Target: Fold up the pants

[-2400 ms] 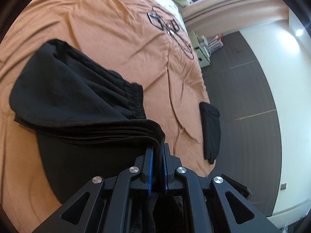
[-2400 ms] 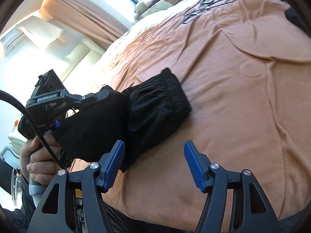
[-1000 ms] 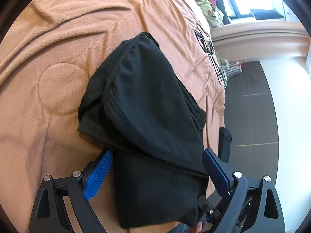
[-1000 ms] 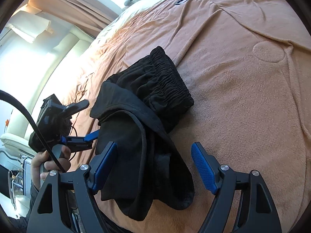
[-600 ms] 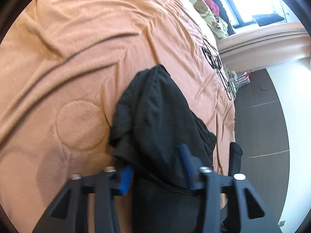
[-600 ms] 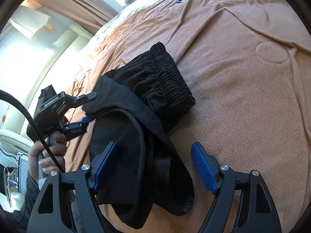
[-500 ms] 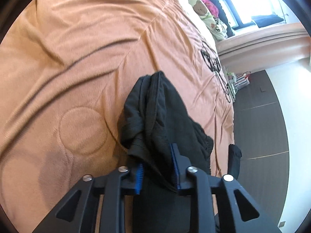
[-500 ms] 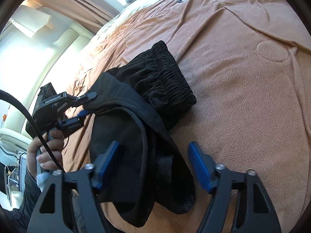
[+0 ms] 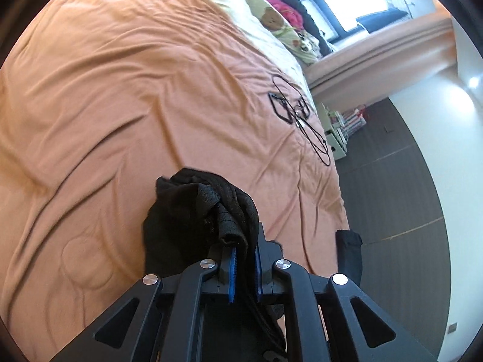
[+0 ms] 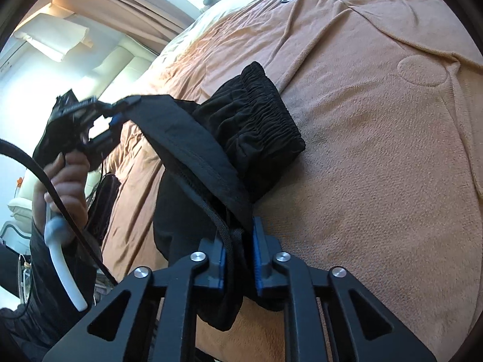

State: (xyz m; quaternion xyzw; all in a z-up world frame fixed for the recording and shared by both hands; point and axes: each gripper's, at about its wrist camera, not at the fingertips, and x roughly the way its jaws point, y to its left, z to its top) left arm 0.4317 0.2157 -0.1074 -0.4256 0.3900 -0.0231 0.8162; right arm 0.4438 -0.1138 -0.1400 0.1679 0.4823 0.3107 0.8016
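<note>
I count one pair of black pants (image 10: 250, 138), two grippers, left (image 9: 244, 267) and right (image 10: 239, 261), one orange blanket (image 9: 135, 96), one second dark garment (image 9: 348, 253) at its near right edge, and one hand (image 10: 65, 178).

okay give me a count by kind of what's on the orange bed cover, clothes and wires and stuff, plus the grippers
Black pants, held by both grippers: 1
Other folded black garment at the bed's edge: 1
Black cable tangle: 1
Grippers: 2, left gripper, right gripper
Total: 5
</note>
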